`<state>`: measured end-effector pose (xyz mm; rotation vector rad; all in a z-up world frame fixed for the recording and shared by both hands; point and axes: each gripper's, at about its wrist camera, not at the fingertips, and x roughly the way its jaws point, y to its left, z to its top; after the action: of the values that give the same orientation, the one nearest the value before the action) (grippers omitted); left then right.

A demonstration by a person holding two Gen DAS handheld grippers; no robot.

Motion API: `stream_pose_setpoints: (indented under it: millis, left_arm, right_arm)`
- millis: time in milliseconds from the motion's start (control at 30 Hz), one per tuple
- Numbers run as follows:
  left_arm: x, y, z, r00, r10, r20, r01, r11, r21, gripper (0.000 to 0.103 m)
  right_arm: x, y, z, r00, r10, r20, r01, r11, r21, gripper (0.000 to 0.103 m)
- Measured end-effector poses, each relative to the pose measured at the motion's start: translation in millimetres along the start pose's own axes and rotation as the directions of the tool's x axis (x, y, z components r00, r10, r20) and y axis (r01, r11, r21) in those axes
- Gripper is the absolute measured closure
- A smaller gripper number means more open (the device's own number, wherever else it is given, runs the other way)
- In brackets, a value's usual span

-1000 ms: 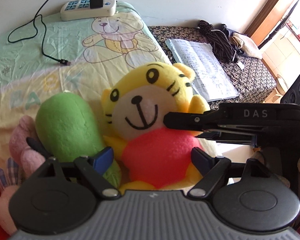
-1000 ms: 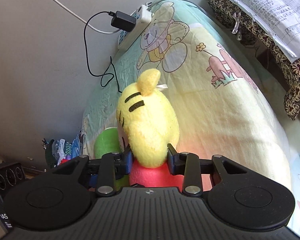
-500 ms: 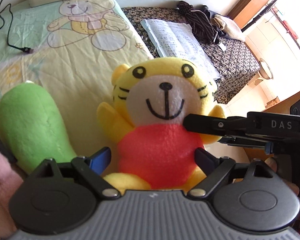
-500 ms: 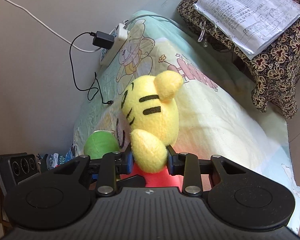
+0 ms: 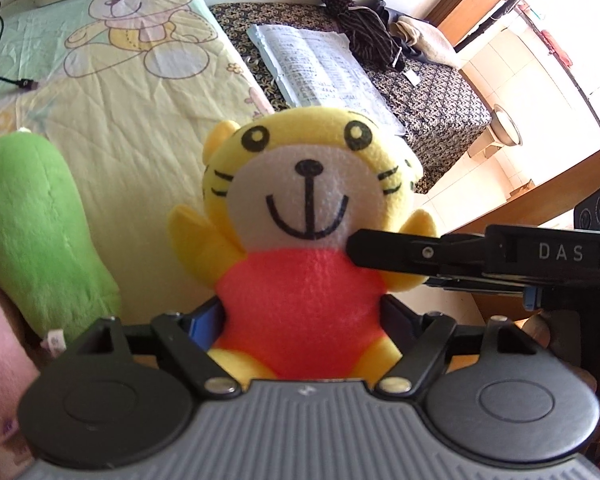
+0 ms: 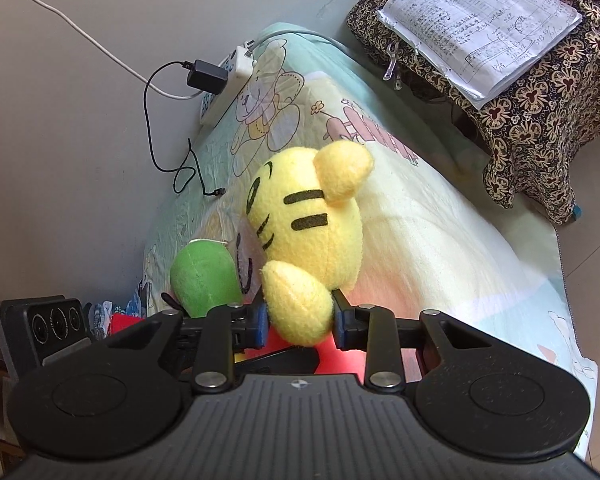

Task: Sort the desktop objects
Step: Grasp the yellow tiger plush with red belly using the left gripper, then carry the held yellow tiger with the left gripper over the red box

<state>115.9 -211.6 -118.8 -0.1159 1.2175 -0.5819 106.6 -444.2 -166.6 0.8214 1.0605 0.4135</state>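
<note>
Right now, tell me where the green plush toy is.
The green plush toy lies on the cartoon bedsheet, at the left of the left wrist view, beside the yellow tiger plush held by both grippers.

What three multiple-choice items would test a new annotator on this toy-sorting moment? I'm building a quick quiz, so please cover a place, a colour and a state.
1. Where does the green plush toy lie relative to the tiger plush in the left wrist view?
A. to its left
B. on top of it
C. behind the paper stack

2. What colour is the tiger plush's body?
A. blue
B. red-orange
C. white

3. What is the right gripper doing?
A. hanging open over the blanket
B. shut on the tiger plush's arm
C. shut on the charger cable

Answers:
1. A, the green toy rests on the blanket at the image's left edge.
2. B, the torso below the face is red-orange.
3. B, its blue-padded fingers press both sides of a yellow arm.
</note>
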Motion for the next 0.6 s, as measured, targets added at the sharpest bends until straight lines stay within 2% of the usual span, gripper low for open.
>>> stream_pose_setpoints:
  millis: [333, 600]
  left_arm:
    - [-45.0, -15.6, -43.2, 0.998, 0.014, 0.062, -0.017, 0.998, 0.057, 0.023]
    - [-95.6, 1.4, -80.0, 0.991, -0.006, 0.133, -0.001, 0.999, 0.047, 0.023]
  right_arm:
    - [-21.0, 30.4, -35.0, 0.999, 0.022, -0.024, -0.024, 0.998, -0.064, 0.071]
    - [-24.9, 73.5, -65.7, 0.998, 0.046, -0.04, -0.051, 0.989, -0.137, 0.071]
